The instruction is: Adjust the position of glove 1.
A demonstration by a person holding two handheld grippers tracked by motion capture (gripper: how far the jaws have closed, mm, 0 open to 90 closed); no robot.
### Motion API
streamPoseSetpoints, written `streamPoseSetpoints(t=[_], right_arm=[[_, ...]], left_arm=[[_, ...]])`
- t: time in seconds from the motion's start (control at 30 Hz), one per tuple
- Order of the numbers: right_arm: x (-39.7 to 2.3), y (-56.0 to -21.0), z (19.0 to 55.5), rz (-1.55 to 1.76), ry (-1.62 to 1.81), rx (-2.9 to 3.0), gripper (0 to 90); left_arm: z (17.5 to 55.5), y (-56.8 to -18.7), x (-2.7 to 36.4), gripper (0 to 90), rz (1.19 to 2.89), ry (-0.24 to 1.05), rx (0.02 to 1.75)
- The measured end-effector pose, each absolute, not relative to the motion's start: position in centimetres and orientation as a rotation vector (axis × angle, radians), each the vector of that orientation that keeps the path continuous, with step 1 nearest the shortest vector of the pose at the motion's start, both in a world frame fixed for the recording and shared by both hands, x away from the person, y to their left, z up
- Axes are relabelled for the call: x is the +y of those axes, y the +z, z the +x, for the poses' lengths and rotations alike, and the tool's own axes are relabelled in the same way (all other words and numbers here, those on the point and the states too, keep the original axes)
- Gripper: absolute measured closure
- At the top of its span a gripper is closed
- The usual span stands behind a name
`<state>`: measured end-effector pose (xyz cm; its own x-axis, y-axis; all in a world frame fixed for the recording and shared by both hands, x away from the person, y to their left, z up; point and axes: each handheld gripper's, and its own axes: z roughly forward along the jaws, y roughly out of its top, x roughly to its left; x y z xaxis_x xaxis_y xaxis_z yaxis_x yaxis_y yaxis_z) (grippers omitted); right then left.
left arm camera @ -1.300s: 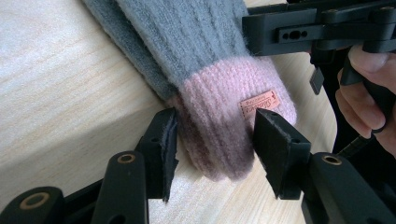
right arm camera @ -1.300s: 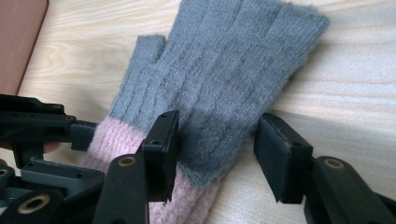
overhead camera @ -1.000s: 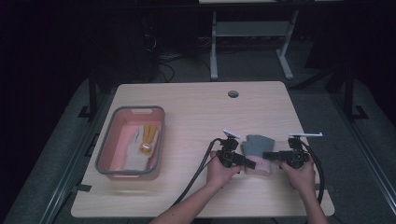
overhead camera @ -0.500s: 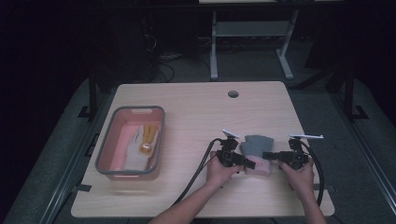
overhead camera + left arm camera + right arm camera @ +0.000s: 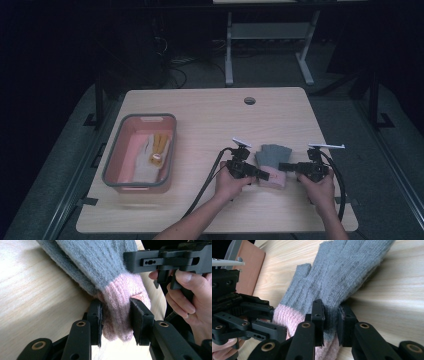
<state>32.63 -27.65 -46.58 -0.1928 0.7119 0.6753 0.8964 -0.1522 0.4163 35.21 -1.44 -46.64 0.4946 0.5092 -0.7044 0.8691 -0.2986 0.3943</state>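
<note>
A grey knitted glove (image 5: 273, 155) with a pink cuff (image 5: 272, 178) lies flat on the wooden table (image 5: 210, 120), right of centre near the front. My left gripper (image 5: 263, 175) comes in from the left. Its jaws have just been closing, and in the left gripper view it (image 5: 116, 317) is shut on the pink cuff (image 5: 117, 300). My right gripper (image 5: 283, 166) comes in from the right and has also just closed. In the right gripper view it (image 5: 331, 320) pinches the glove (image 5: 342, 277) at the grey knit just above the cuff.
A grey-rimmed pink bin (image 5: 112, 165) stands at the table's left, holding a white and yellow glove (image 5: 152, 152). A round cable hole (image 5: 249, 100) sits near the far edge. Black cables trail from both grippers toward the front edge.
Both pairs of jaws have drawn in onto the glove's cuff end. The hands have stayed almost in the same place.
</note>
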Motion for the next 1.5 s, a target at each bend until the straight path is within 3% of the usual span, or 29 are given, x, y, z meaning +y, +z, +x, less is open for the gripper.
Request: streamPoseSetpoints(t=[1.5], right_arm=[[-21.6,-42.1,34.1,-1.689,-1.300,-1.974,78.0]], left_arm=[[34.7,-42.9,5.6,64.6,1.917,-0.510,1.102]])
